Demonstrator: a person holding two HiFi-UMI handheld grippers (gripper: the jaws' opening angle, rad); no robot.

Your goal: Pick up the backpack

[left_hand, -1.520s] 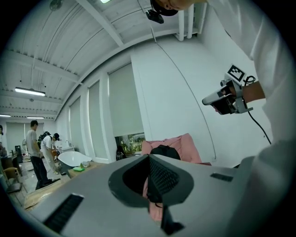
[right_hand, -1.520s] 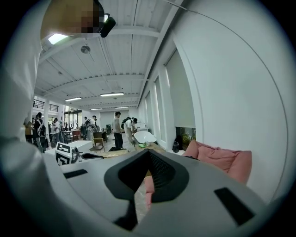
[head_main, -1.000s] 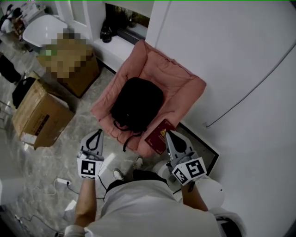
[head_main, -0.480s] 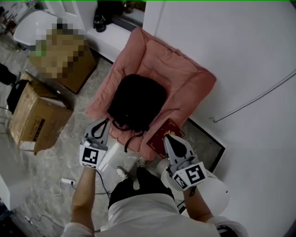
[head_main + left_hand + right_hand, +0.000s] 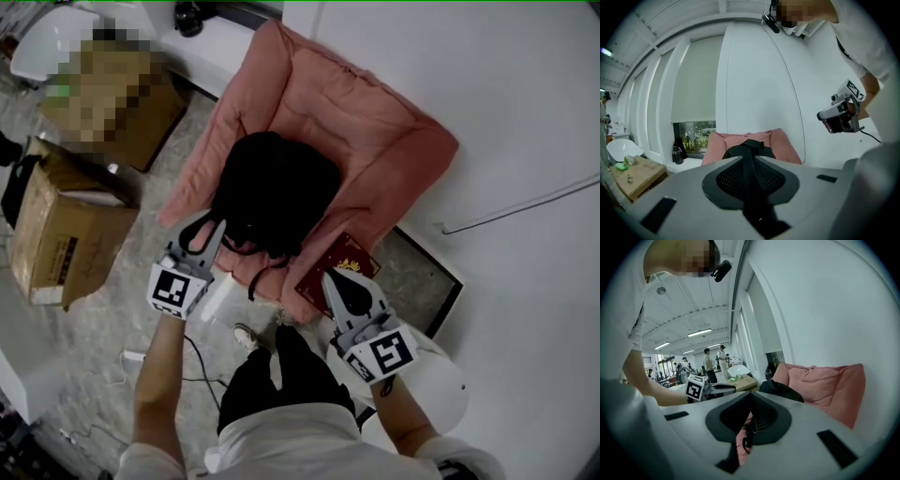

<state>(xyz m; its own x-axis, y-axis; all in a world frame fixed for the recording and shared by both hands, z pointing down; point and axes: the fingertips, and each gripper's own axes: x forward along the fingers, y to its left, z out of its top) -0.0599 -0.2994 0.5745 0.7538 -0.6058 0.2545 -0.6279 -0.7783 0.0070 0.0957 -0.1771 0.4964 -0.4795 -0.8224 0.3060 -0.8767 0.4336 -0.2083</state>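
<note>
A black backpack point(image 5: 277, 192) lies on the seat of a pink padded armchair point(image 5: 375, 150), its straps hanging over the front edge. My left gripper point(image 5: 212, 225) is at the backpack's lower left edge; its jaws have just been opening and stand a narrow slit apart, with nothing gripped. In the left gripper view the left gripper point(image 5: 749, 154) points at the backpack point(image 5: 762, 146). My right gripper point(image 5: 331, 277) hovers shut over a dark red book point(image 5: 352, 260) at the chair's front right corner. The right gripper view shows the backpack point(image 5: 780, 389) ahead and a dangling strap point(image 5: 749, 430) beyond the slit.
Two cardboard boxes point(image 5: 61, 234) stand on the floor left of the chair. A white wall point(image 5: 506, 112) is close on the right. A white round object point(image 5: 441, 375) sits by my right arm. A cable point(image 5: 192, 356) runs across the floor. People stand far off point(image 5: 710, 364).
Both grippers have dropped and moved forward toward the chair. The left one has reached the backpack's edge and its jaws have parted slightly. The right one now overlaps the red book.
</note>
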